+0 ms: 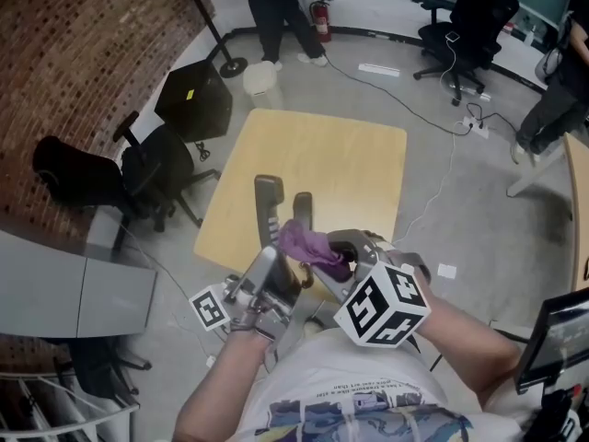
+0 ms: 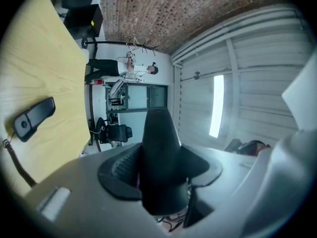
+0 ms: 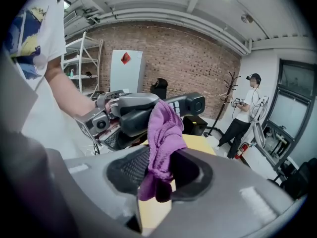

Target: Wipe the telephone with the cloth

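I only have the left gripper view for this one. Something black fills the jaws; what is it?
Observer: A telephone handset. The right gripper view shows its keypad, with the left gripper clamped on it.
Operator: Where is the cloth?
Observer: The purple cloth is pinched in the right gripper, its free end up against the handset.
Operator: Is the handset resting on anything?
Observer: No. The head view shows it held up over the near edge of the wooden table.

Place: shared office or lab workspace
Walls: brick wall (image 1: 78,58) at ten o'clock
Furniture: swivel chairs (image 1: 467,17) at one o'clock
Safety: fire extinguisher (image 1: 321,21) at twelve o'clock
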Demonstrator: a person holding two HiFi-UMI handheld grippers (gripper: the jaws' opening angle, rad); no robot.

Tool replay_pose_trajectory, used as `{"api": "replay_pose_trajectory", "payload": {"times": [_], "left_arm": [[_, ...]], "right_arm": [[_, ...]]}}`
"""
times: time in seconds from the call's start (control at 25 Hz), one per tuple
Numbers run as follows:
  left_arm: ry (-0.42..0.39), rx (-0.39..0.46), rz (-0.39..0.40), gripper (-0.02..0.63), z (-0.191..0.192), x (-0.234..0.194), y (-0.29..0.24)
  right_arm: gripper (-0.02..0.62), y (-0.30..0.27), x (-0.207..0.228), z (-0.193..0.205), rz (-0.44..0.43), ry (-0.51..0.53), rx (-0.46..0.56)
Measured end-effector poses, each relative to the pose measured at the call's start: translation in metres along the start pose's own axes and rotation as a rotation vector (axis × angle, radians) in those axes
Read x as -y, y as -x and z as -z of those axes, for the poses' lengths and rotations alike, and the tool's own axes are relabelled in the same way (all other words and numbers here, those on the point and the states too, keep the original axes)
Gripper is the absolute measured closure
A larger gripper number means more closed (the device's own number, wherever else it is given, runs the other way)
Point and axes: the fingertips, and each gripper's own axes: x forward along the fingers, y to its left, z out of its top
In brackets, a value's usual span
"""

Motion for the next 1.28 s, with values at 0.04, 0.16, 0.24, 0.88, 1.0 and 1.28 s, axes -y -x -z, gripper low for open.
{"api": "replay_pose_trajectory", "payload": {"times": [0.04,0.16,0.24,0.88,1.0,1.28], "left_arm": [[-0.005,0.003,-0.009,0.354,-0.001,-0.003,0.000],[-0.016,0.008,-0.031,0.354,-0.002,-0.009,-0.006],[-0.025,0.014,-0.043,0.354,-0.004,-0.012,-0.010],[-0.029,0.051,-0.067,0.354,-0.013,-0.029,-0.034],[-0.028,0.036,-0.065,0.354,-0.010,-0.031,-0.032],[-0.022,-0.001,-0.058,0.354,0.001,-0.030,-0.026]], "right_arm": [[0.479,0.000,0.000,0.002,0.002,0.006,-0.003],[0.479,0.003,0.002,0.007,-0.004,0.027,-0.007],[0.479,0.004,0.002,0.009,-0.022,0.028,-0.001],[0.479,0.030,-0.016,0.033,-0.216,0.002,0.007],[0.479,0.033,0.007,0.030,-0.162,-0.033,0.024],[0.479,0.019,0.080,0.017,0.035,-0.105,0.042]]}}
